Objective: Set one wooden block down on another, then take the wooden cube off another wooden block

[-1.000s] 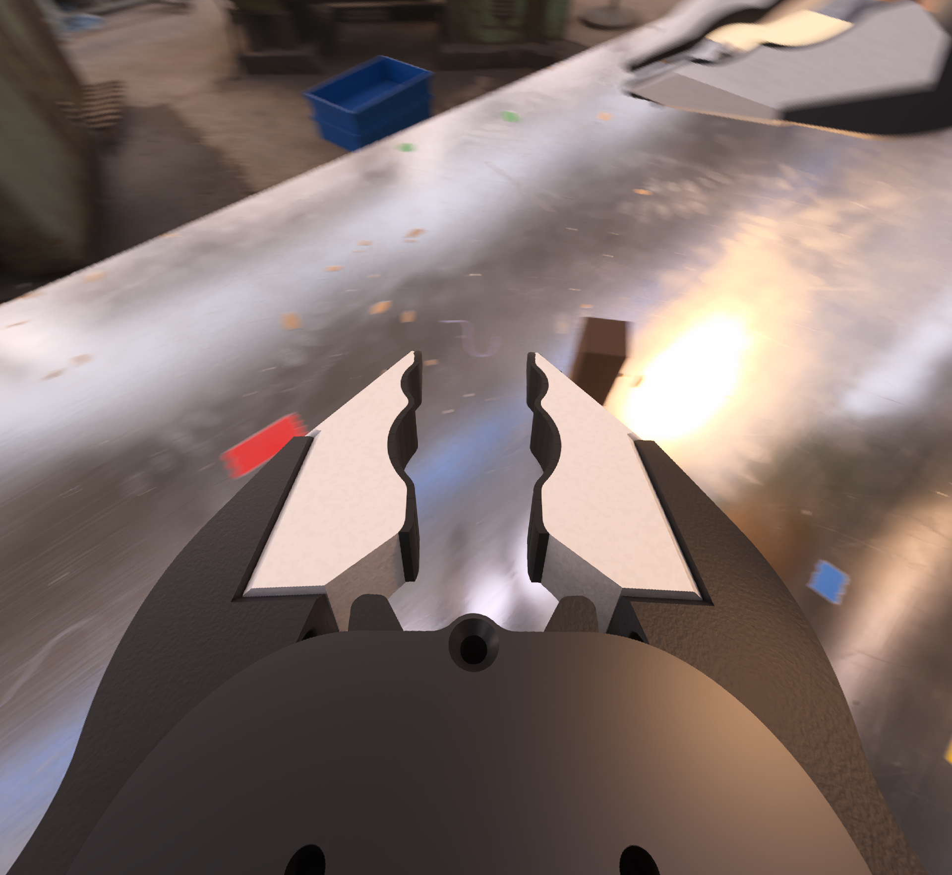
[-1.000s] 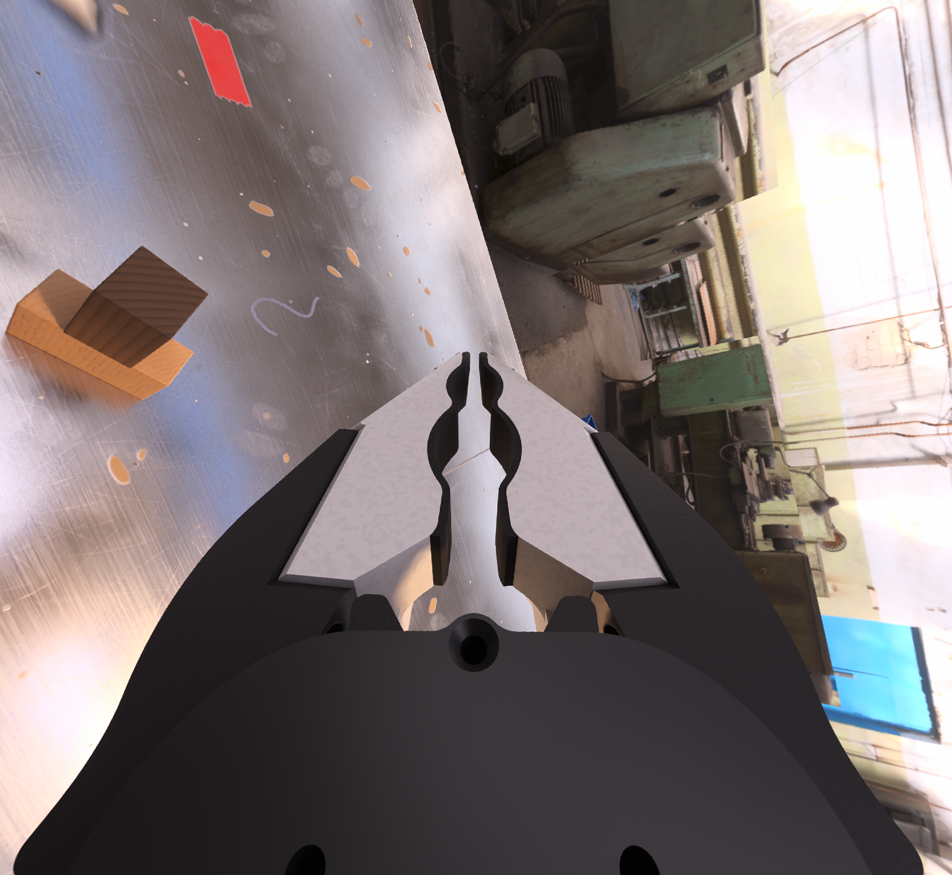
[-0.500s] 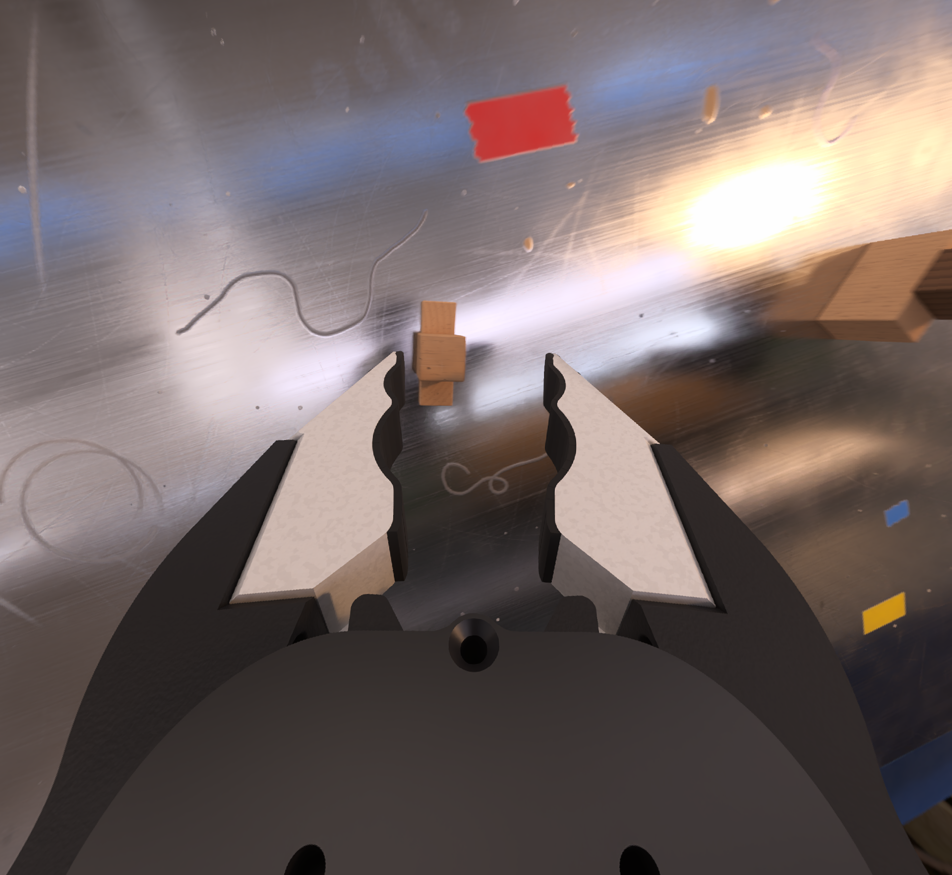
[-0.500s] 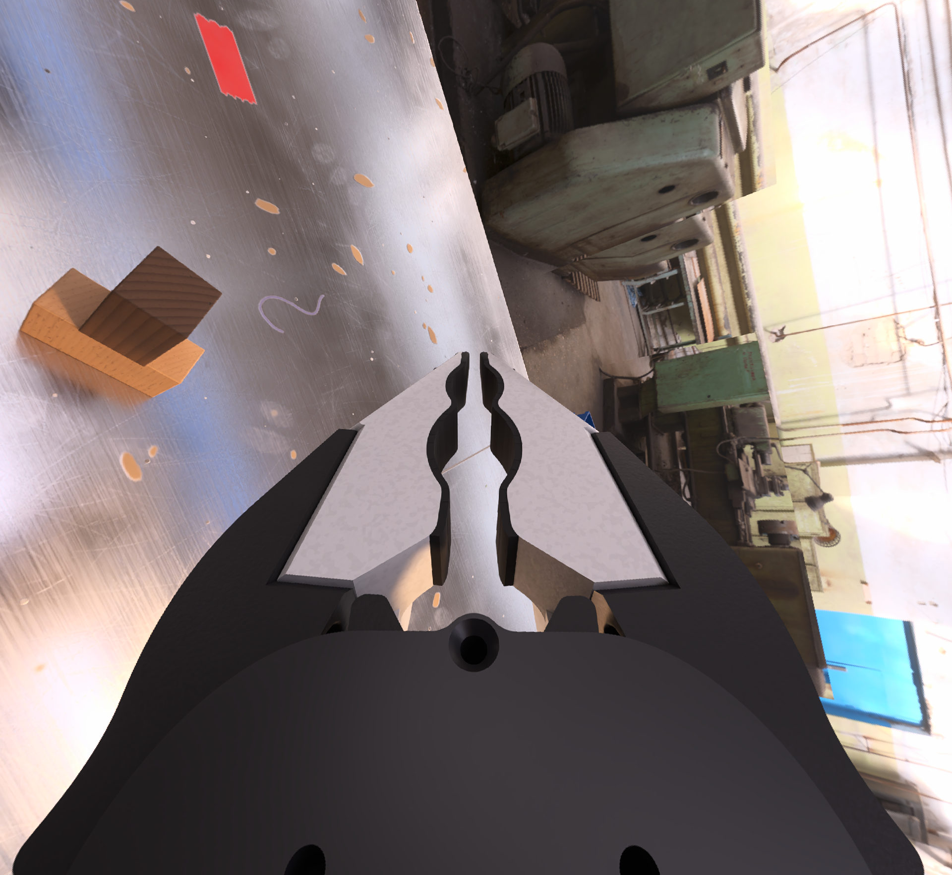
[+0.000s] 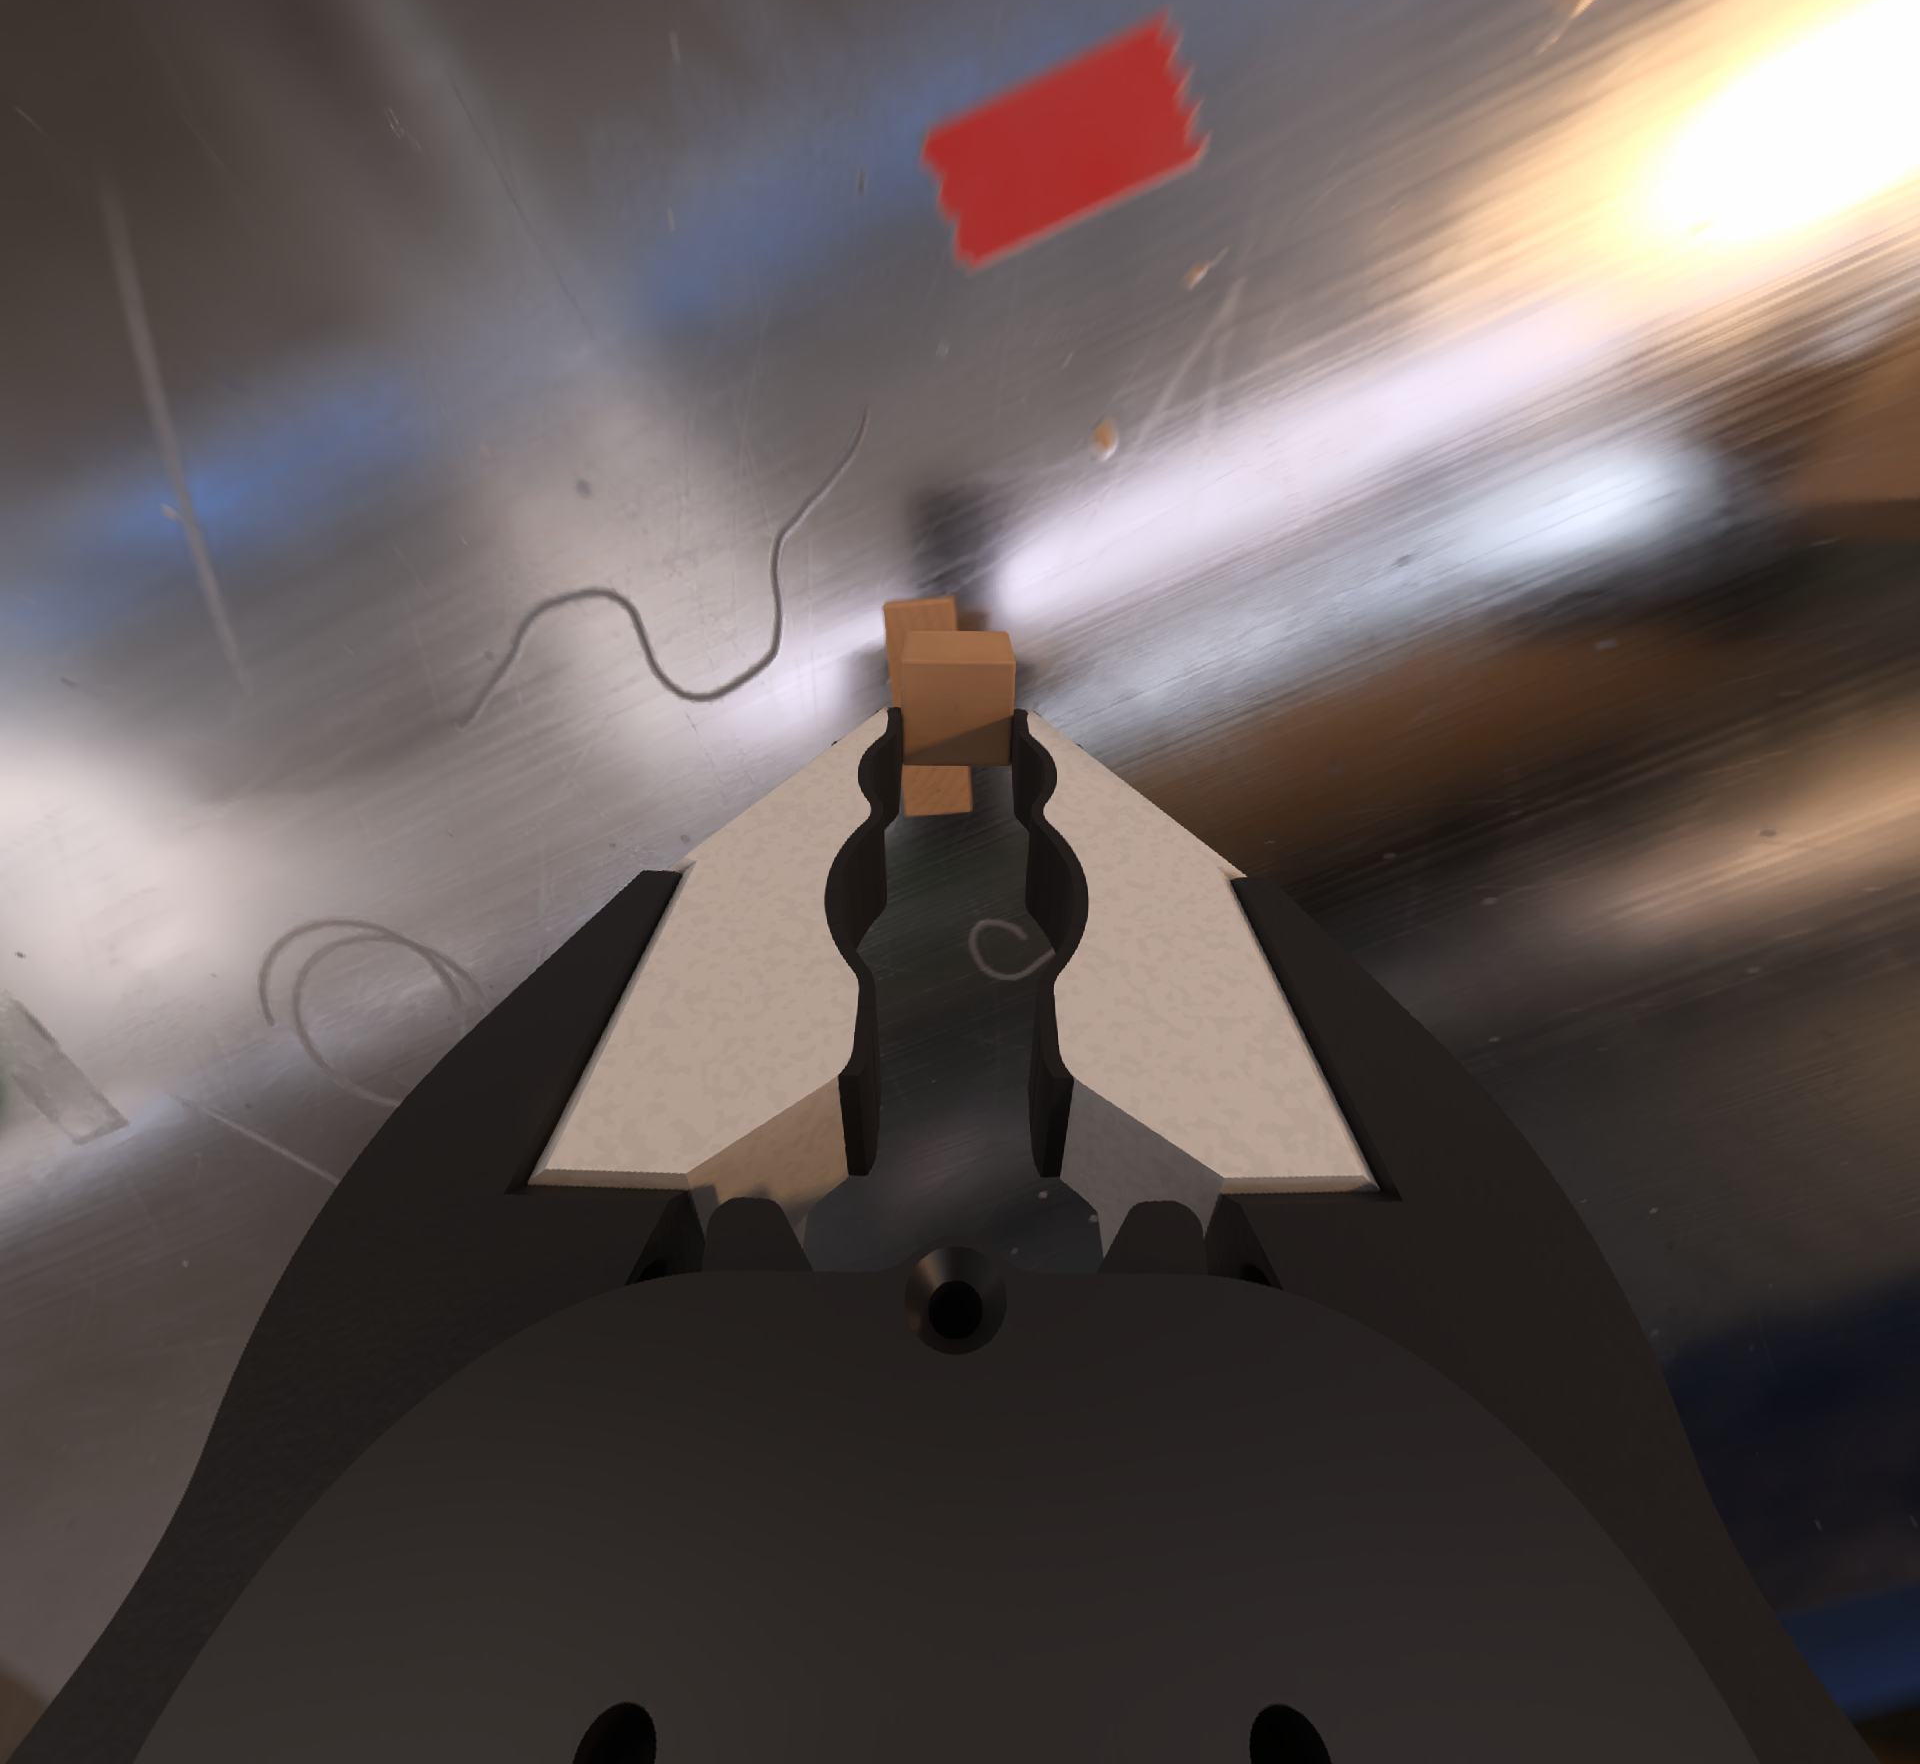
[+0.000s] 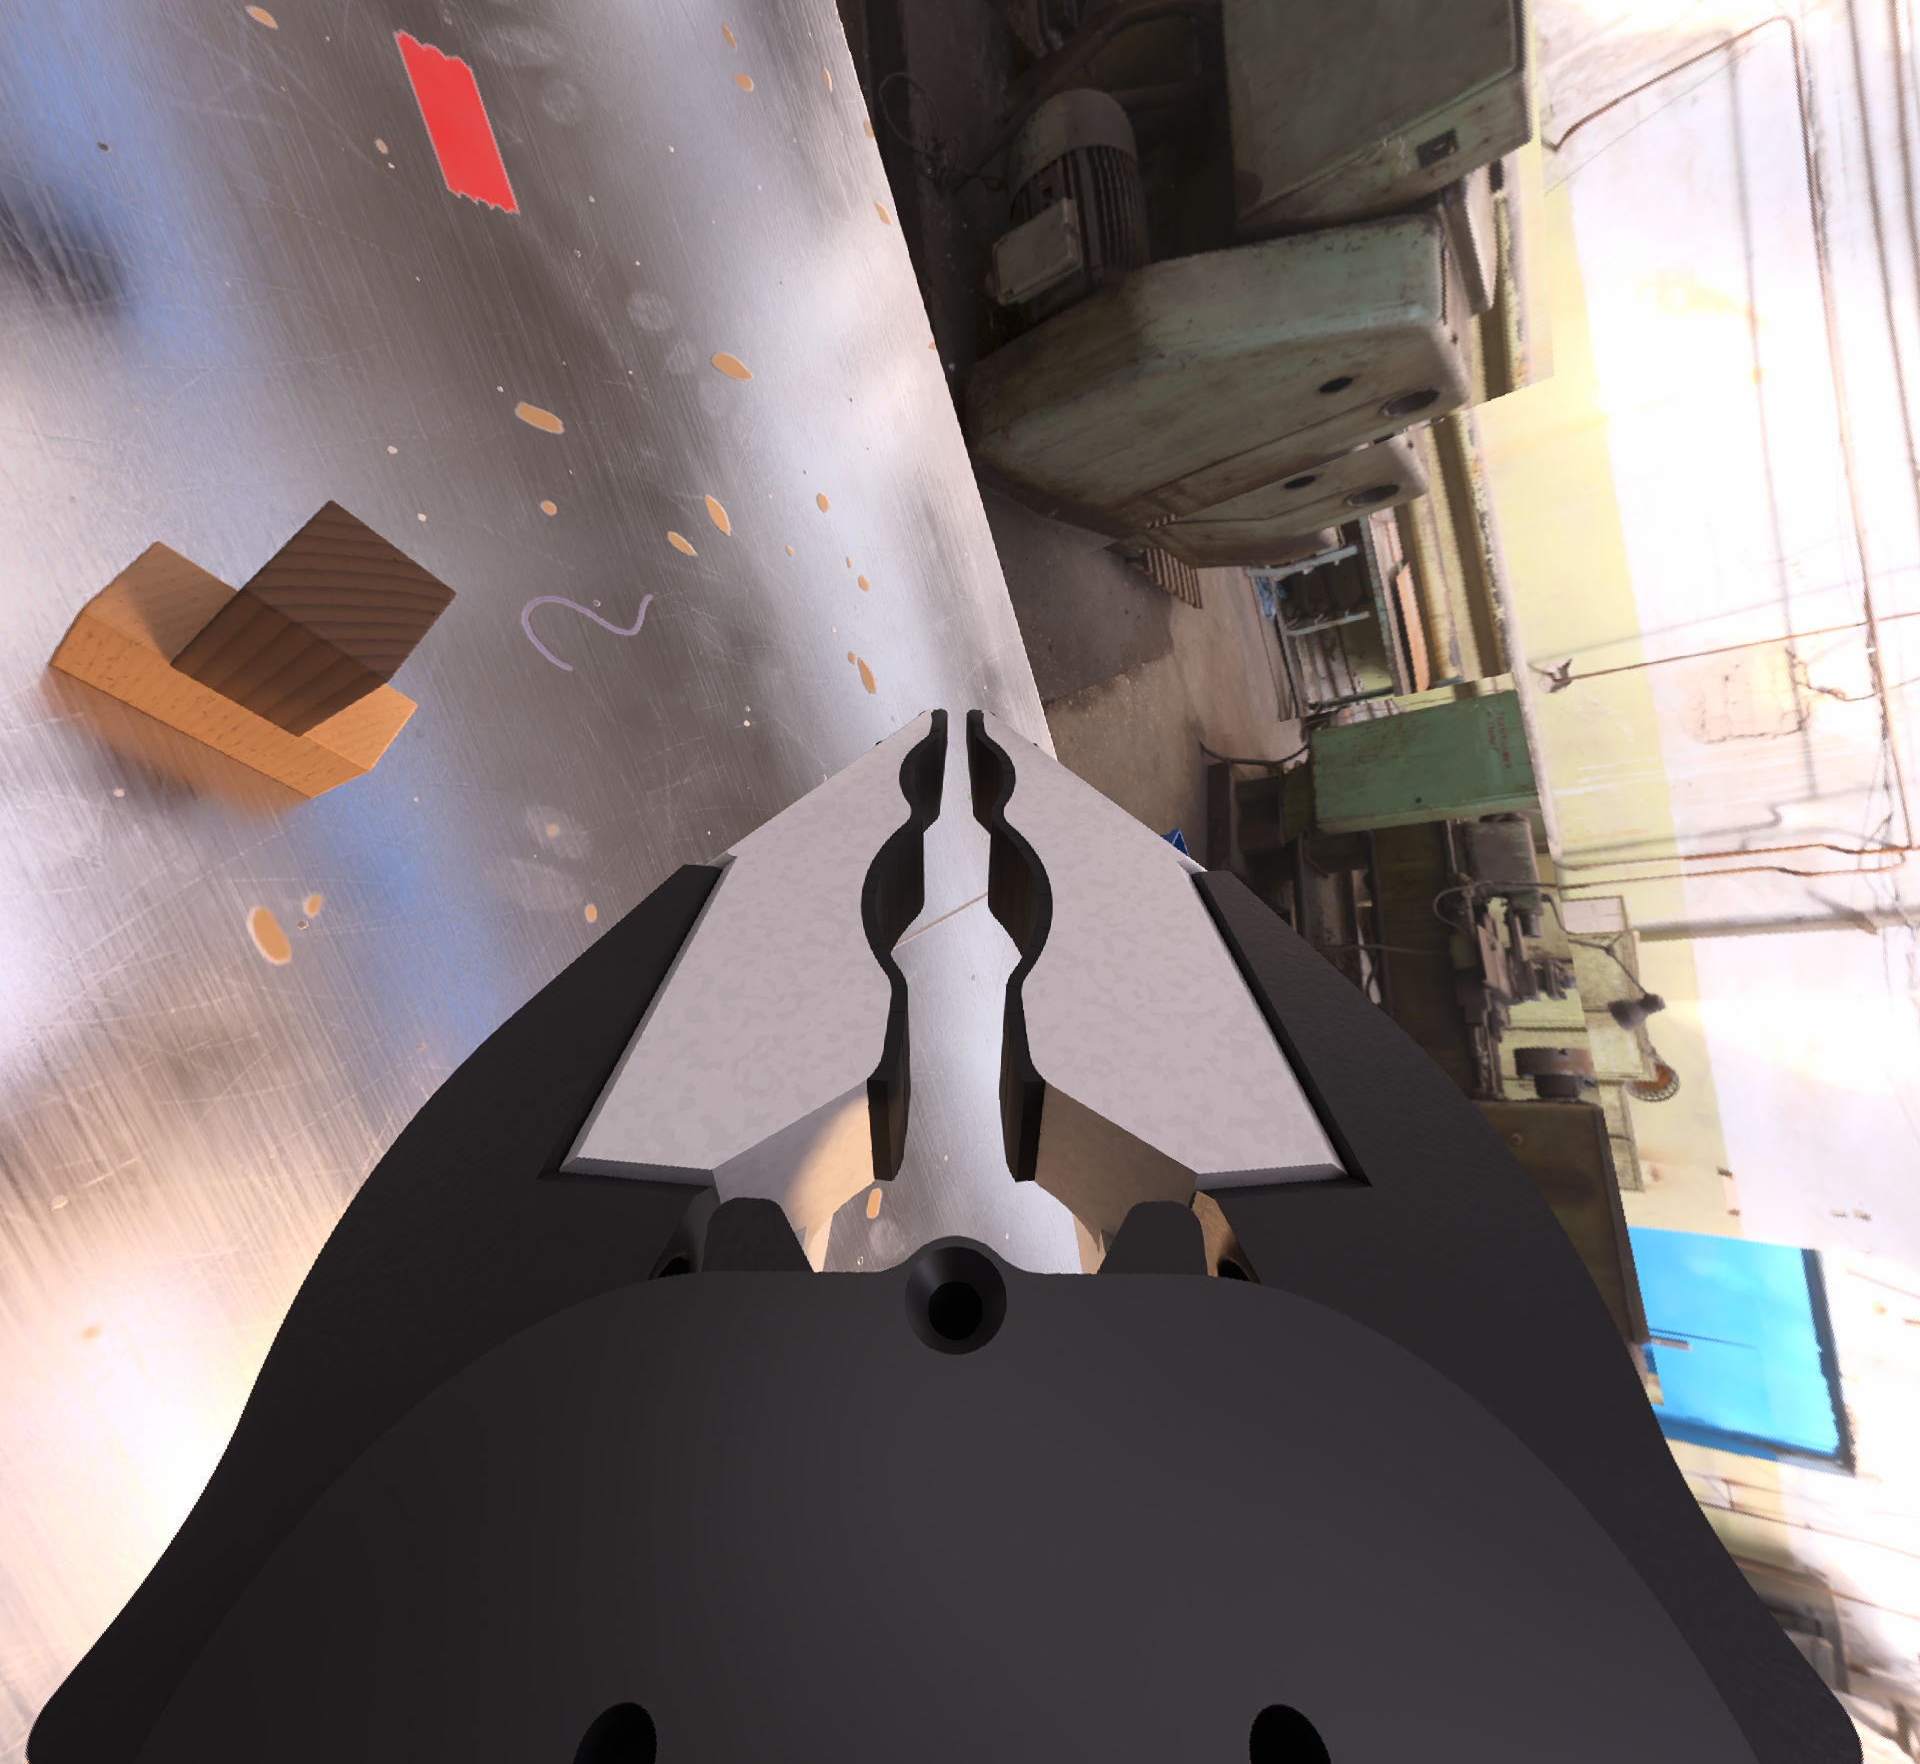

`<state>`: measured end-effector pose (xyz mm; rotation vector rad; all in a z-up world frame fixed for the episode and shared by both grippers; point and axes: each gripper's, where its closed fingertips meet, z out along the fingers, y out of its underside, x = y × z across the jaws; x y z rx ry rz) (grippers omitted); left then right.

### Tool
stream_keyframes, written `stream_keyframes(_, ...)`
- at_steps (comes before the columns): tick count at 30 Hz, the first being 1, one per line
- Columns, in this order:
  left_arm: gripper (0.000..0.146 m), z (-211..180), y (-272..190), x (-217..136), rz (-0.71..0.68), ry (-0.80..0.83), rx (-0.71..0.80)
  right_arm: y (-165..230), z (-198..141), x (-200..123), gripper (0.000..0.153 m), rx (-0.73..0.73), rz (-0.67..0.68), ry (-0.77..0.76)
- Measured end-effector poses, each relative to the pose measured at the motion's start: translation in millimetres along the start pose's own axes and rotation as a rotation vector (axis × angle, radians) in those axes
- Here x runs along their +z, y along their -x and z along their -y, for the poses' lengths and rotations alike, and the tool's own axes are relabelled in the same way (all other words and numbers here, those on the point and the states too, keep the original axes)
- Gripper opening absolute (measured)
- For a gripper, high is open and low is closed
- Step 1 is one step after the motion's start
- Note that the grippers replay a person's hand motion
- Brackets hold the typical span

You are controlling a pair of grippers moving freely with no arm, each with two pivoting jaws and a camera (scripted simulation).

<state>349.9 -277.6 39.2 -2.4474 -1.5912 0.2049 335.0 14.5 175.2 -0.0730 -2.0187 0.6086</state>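
Left fingers (image 5: 894, 758) pinch a small light wooden cube (image 5: 954, 698) at their tips, above its pale wooden block (image 5: 935, 789); shallow grip could slip. Right fingers (image 6: 940, 727) nearly closed, empty.

Brushed steel, bare wood, matt black housings

My left gripper (image 5: 956, 740) has a finely pebbled matt black shell and pale speckled finger plates with dull rubbery inner edges; my right gripper (image 6: 957, 738) is finished the same. I see the table (image 5: 416, 364) as glossy scratched metal, glaring with reflections. The light wooden cube (image 5: 954, 696) looks smooth and unvarnished. The tan block (image 6: 208, 712) shows fine speckled grain, the dark block (image 6: 322, 623) bold stripes. The red tape (image 6: 457, 119) is matt with torn ends.
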Motion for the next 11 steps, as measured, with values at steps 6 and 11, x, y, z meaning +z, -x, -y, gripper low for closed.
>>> stream_keyframes(6, 0.02, 43, -102, -100, -0.374, -0.553, 0.118, -2, 2, 0, 0.003, 0.009, -0.006, -0.015)
stream_keyframes(11, 0.02, 44, -185, -88, -0.41, -0.606, 0.309, -2, 7, 2, 0.004, 0.047, -0.002, -0.04)
